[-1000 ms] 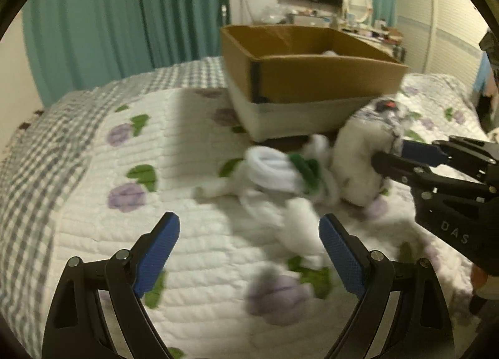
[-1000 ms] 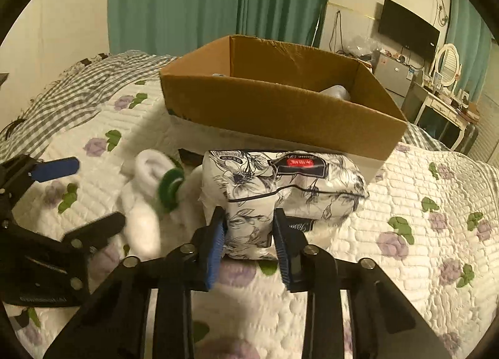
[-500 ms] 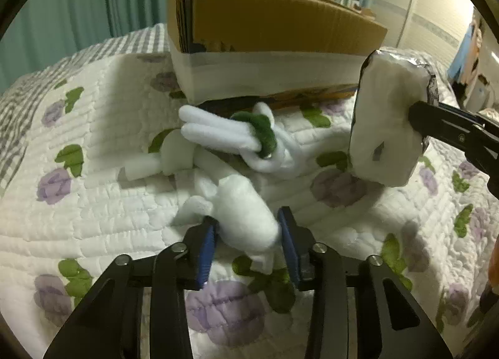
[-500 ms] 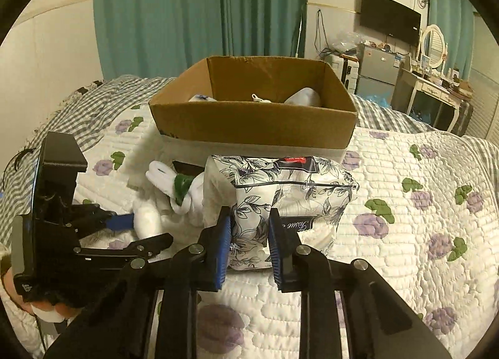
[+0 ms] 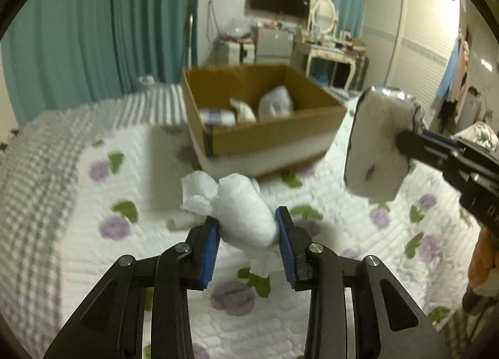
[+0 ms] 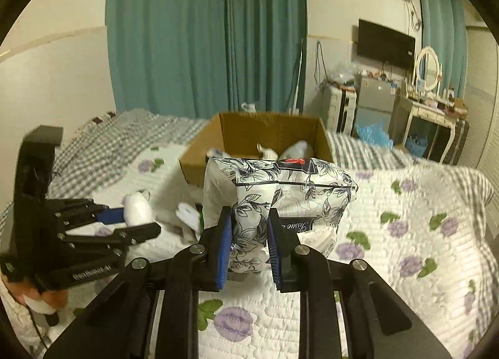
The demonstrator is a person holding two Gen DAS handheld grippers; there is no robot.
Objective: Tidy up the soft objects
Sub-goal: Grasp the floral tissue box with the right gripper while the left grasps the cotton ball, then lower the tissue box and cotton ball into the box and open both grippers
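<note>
White plush toy (image 5: 246,212) sits clenched between the left tongs (image 5: 248,242), lifted above the quilted bed (image 5: 93,234). The right tongs (image 6: 249,245) grip a flower-printed tissue pack (image 6: 280,190), also off the bed. Ahead of both tongs stands an open cardboard box (image 5: 274,134) holding a few pale soft things.

Left tool (image 5: 246,235) and right tool (image 6: 249,242) both clamped, apparently raised.
</note>
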